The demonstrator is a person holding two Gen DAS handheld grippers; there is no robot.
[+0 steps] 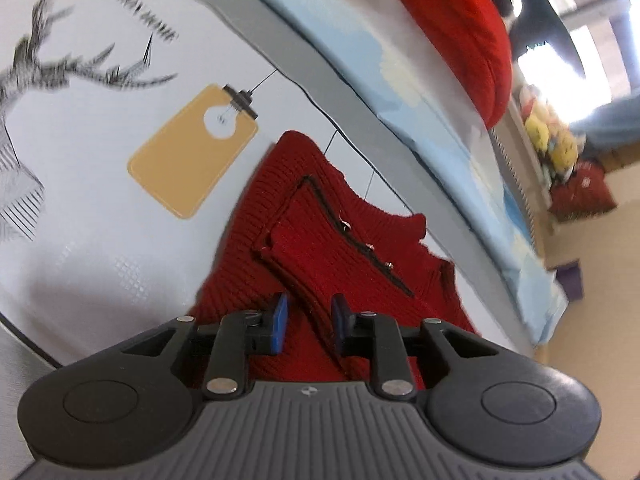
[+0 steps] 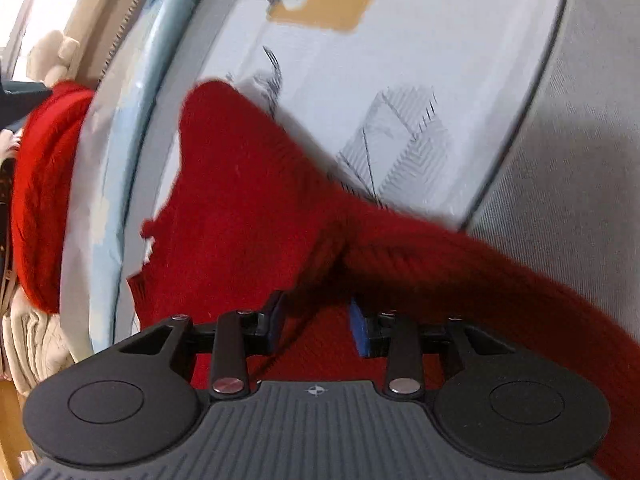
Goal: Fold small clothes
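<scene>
Nearest in the left wrist view, the left claw (image 1: 307,322) with its blue pads parted over a raised fold of the red sweater (image 1: 320,240); knit visible in the gap, pads not pressing it, so open rather than gripping. Nearest in the right wrist view, the right claw (image 2: 316,322) likewise parted, a ridge of the same red sweater (image 2: 248,208) running between the pads; no clear pinch, though blur hides the right pad's edge.

Just beyond the left claw, a buttoned flap with dark trim and small metal studs lying flat on the chest; beyond the right claw, a sleeve trailing off to the right across grey cloth.

Judged by the thick ribbed knit: soft, floppy, light, not slippery, not fragile; likely to sag and stretch if lifted by one point. Best held at doubled edges, hem or shoulder seam, both claws level, clear of the studs.

Underneath, the desk (image 1: 100,240) with a printed cover, antlers and a yellow tag; farther off, a second red garment (image 1: 460,32) at the far edge.
</scene>
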